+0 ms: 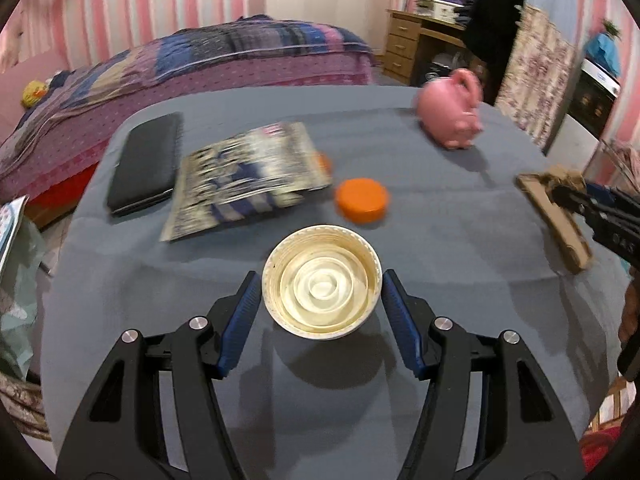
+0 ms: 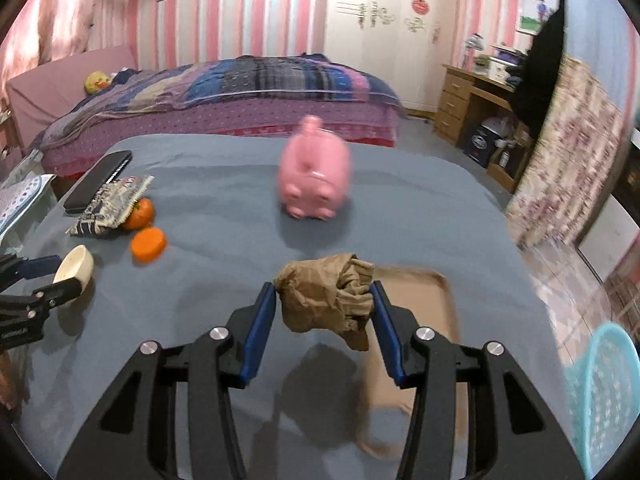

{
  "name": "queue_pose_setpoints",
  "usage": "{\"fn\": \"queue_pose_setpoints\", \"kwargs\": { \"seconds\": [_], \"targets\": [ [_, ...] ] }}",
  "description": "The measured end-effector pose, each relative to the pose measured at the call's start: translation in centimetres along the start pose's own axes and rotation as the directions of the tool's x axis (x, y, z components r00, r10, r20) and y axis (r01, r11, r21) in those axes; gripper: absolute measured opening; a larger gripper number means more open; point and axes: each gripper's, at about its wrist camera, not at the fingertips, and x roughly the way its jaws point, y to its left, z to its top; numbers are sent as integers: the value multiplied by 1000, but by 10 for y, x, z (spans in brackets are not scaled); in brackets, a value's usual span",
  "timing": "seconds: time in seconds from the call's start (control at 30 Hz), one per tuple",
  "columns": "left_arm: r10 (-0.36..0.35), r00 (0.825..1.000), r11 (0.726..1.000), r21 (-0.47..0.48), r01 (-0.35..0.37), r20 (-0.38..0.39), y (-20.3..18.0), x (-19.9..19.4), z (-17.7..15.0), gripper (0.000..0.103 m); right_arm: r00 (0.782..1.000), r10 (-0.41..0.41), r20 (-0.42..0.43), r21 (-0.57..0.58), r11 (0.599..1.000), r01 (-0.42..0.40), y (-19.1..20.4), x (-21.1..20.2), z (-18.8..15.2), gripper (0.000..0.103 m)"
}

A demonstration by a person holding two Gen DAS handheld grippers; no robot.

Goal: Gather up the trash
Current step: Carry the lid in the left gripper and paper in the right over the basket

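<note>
Left tongs (image 1: pixel 320 300): closed on a cream plastic lid (image 1: pixel 321 280), one pad on each side of its rim; the lid is off the surface, with its shadow below.
Right tongs (image 2: pixel 324 304): closed on a crumpled brown paper bag (image 2: pixel 326 298), the wad pinched from both sides and hanging clear of the grey surface (image 2: pixel 400 208).
Lid's attitude: round, so no long axis; its ribbed hollow side faces up and toward the left camera, tipped slightly.
Paper's attitude: the crumpled wad runs roughly across the gap between the pads, and a flat brown tail trails down and to the right behind it.
Where the trash is: both pieces are in the air near the front of the surface, well apart from each other.
Basket: a light blue mesh basket (image 2: pixel 604 396) shows at the lower right of the right view, beside the surface; it is probably the bin.
Doing the step well: keep both grips steady, carry the paper over the basket's mouth before letting go, and mind the trailing tail.
Left on the surface: an orange cap (image 1: pixel 362 200), likely trash; a pink piggy bank (image 2: pixel 314 176) and a black case (image 1: pixel 146 164) probably stay.
</note>
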Motion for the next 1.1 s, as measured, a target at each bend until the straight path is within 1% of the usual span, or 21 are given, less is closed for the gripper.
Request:
{"fn": "queue_pose_setpoints", "kwargs": {
  "seconds": [0.1, 0.13, 0.17, 0.3, 0.43, 0.47, 0.53, 0.63, 0.67, 0.7, 0.77, 0.83, 0.87, 0.93, 1.0, 1.03, 1.07, 1.1],
  "targets": [
    [-36, 999, 999, 38, 35, 18, -30, 0, 4, 60, 1000, -26, -16, 45, 999, 27, -28, -17, -14, 48],
    [-45, 999, 998, 50, 44, 22, -38, 0, 5, 60, 999, -41, -19, 53, 998, 41, -36, -22, -19, 48],
    [-58, 998, 996, 68, 56, 29, -50, -1, 7, 60, 997, -74, -24, 66, 995, 75, -51, -33, -30, 48],
    [-105, 993, 988, 123, 98, 55, -94, -5, 14, 60, 991, -129, -31, 118, 984, 132, -93, -56, -49, 48],
    [-156, 985, 978, 152, 144, 73, -137, -5, 24, 60, 985, -171, -24, 194, 966, 173, -129, -69, -64, 48],
    [-166, 983, 975, 162, 153, 75, -148, -4, 27, 60, 983, -184, -17, 238, 954, 182, -146, -73, -71, 48],
    [-185, 980, 968, 184, 168, 79, -170, -3, 32, 60, 979, -203, -12, 286, 938, 198, -164, -76, -79, 48],
    [-209, 973, 955, 231, 184, 92, -205, -3, 38, 60, 971, -240, -14, 332, 914, 231, -191, -78, -85, 48],
    [-222, 970, 950, 246, 193, 95, -218, -2, 39, 60, 968, -250, -14, 336, 911, 240, -194, -79, -85, 48],
    [-232, 968, 946, 256, 201, 94, -226, -1, 40, 60, 962, -274, -14, 341, 903, 262, -202, -81, -85, 48],
    [-254, 963, 935, 278, 221, 88, -251, 3, 42, 60, 940, -340, -22, 349, 879, 325, -221, -86, -87, 48],
    [-279, 957, 923, 298, 243, 83, -275, 7, 43, 60, 930, -365, -32, 359, 865, 351, -230, -89, -91, 48],
    [-292, 953, 917, 308, 254, 81, -288, 8, 44, 60, 917, -395, -47, 373, 845, 383, -244, -92, -96, 48],
    [-316, 946, 904, 328, 276, 75, -311, 11, 45, 60, 908, -415, -58, 385, 830, 404, -256, -97, -101, 48],
    [-343, 937, 888, 347, 300, 68, -334, 12, 45, 60, 896, -438, -78, 416, 802, 429, -275, -101, -108, 48],
    [-360, 931, 878, 361, 315, 63, -346, 12, 45, 60, 893, -443, -85, 428, 793, 434, -282, -103, -111, 48],
    [-377, 925, 864, 381, 329, 57, -362, 11, 44, 60, 888, -449, -96, 456, 773, 440, -295, -105, -116, 48],
    [-384, 922, 858, 391, 334, 55, -370, 11, 42, 60, 887, -451, -100, 466, 766, 443, -300, -107, -118, 48]
  ]
}}
